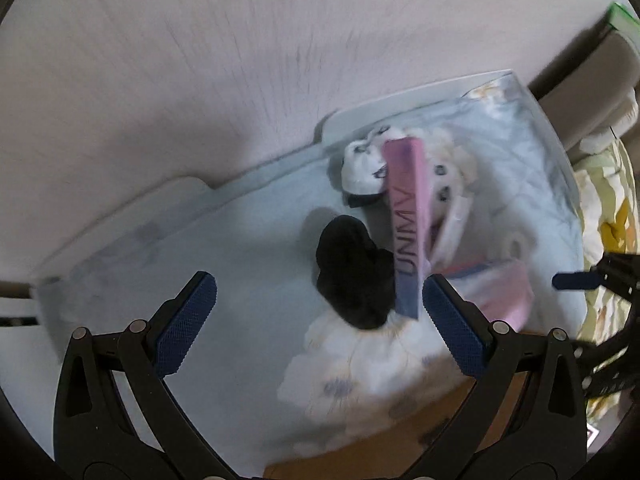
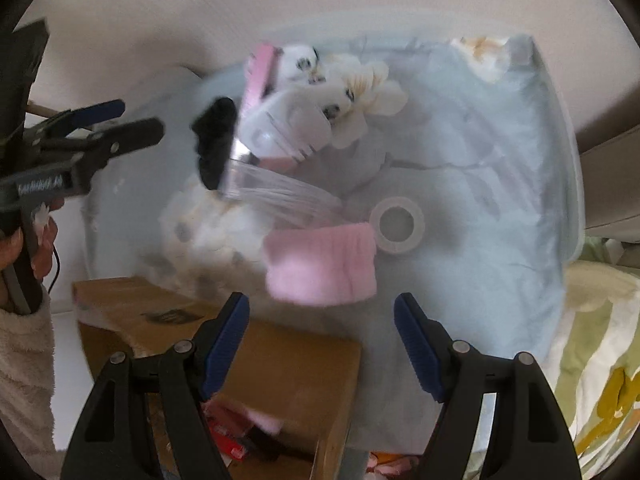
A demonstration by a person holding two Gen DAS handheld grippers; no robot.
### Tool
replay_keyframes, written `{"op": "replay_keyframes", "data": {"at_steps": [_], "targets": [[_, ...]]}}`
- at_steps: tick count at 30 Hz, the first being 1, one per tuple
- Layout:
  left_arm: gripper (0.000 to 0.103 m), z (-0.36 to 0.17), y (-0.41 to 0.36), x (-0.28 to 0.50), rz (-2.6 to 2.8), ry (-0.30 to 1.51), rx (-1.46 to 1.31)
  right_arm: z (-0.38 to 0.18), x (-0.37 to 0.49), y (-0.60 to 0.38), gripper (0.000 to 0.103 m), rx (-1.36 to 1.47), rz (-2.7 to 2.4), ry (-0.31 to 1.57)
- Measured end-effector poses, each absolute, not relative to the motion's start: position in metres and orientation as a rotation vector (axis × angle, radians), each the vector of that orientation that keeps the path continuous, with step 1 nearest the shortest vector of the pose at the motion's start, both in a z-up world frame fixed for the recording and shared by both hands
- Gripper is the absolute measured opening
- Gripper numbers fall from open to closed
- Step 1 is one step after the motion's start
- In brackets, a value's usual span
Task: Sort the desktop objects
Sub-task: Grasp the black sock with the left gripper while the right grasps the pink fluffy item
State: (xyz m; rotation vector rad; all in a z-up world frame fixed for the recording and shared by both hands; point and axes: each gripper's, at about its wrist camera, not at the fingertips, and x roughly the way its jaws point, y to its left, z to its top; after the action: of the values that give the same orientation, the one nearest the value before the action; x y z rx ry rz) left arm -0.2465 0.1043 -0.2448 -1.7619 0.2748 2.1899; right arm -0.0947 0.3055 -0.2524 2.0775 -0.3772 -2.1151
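Barely started, I reckon: both my grippers, left gripper [image 1: 320, 312] and right gripper [image 2: 322, 344], spread, empty. Pink cloth [image 2: 320, 268], tape roll [image 2: 397, 225], black item [image 2: 214, 140] (blurry, maybe cloth) all outside the cardboard box [image 2: 288, 360].

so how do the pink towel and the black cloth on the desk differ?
The pink towel is pale and folded into a flat rectangle; the black cloth is dark and bunched into a lump. The towel lies beside the tape roll; the black cloth sits against the long pink box. Both are soft fabric, lying free on the blue cover.
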Motion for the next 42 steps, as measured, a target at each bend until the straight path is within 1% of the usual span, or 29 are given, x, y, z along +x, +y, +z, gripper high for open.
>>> {"op": "replay_keyframes", "data": {"at_steps": [3,8,10,12,14,15,17,18,20,21,22,23,25,26,27,29,32,35,42], "targets": [[0.103,-0.258,0.104,-0.251,2.180,0.251,-1.785,-0.266,-0.099,0.302,0.071,2.114,-2.078,-0.352],[0.102,-0.272,0.105,-0.253,2.173,0.273,-1.802,-0.279,-0.105,0.296,0.071,2.154,-2.026,-0.326],[0.101,-0.274,0.104,-0.252,2.175,0.286,-1.801,-0.283,-0.108,0.295,0.071,2.162,-2.010,-0.330],[0.095,-0.275,0.104,-0.251,2.176,0.288,-1.792,-0.285,-0.110,0.294,0.071,2.170,-2.006,-0.308],[0.080,-0.276,0.105,-0.249,2.167,0.305,-1.793,-0.286,-0.111,0.292,0.071,2.163,-2.000,-0.292],[0.076,-0.277,0.105,-0.248,2.160,0.316,-1.796,-0.285,-0.111,0.290,0.071,2.162,-1.997,-0.272],[0.062,-0.278,0.106,-0.245,2.150,0.328,-1.797,-0.284,-0.112,0.288,0.071,2.142,-2.003,-0.233],[0.060,-0.279,0.107,-0.243,2.146,0.331,-1.795,-0.282,-0.112,0.286,0.071,2.125,-2.010,-0.213],[0.047,-0.279,0.107,-0.240,2.132,0.330,-1.798,-0.282,-0.113,0.285,0.071,2.119,-2.008,-0.196],[0.043,-0.279,0.107,-0.239,2.125,0.323,-1.800,-0.283,-0.113,0.285,0.071,2.119,-2.008,-0.191],[0.036,-0.279,0.106,-0.238,2.118,0.312,-1.806,-0.283,-0.113,0.284,0.066,2.115,-2.010,-0.179],[0.030,-0.279,0.105,-0.237,2.106,0.290,-1.816,-0.284,-0.112,0.283,0.058,2.110,-2.007,-0.176],[0.026,-0.278,0.103,-0.235,2.096,0.267,-1.822,-0.284,-0.112,0.284,0.056,2.104,-2.012,-0.189],[0.025,-0.276,0.102,-0.234,2.090,0.263,-1.821,-0.283,-0.112,0.284,0.052,2.100,-2.016,-0.190],[0.024,-0.275,0.101,-0.233,2.089,0.269,-1.818,-0.283,-0.112,0.284,0.050,2.094,-2.020,-0.187],[0.023,-0.272,0.100,-0.229,2.088,0.289,-1.809,-0.280,-0.112,0.285,0.040,2.075,-2.033,-0.195],[0.022,-0.267,0.097,-0.224,2.086,0.300,-1.801,-0.277,-0.112,0.289,0.032,2.053,-2.044,-0.216],[0.020,-0.260,0.092,-0.219,2.095,0.296,-1.794,-0.273,-0.112,0.294,0.029,2.036,-2.051,-0.255],[0.019,-0.233,0.077,-0.206,2.127,0.309,-1.764,-0.252,-0.121,0.298,0.028,1.976,-2.074,-0.283]]}}
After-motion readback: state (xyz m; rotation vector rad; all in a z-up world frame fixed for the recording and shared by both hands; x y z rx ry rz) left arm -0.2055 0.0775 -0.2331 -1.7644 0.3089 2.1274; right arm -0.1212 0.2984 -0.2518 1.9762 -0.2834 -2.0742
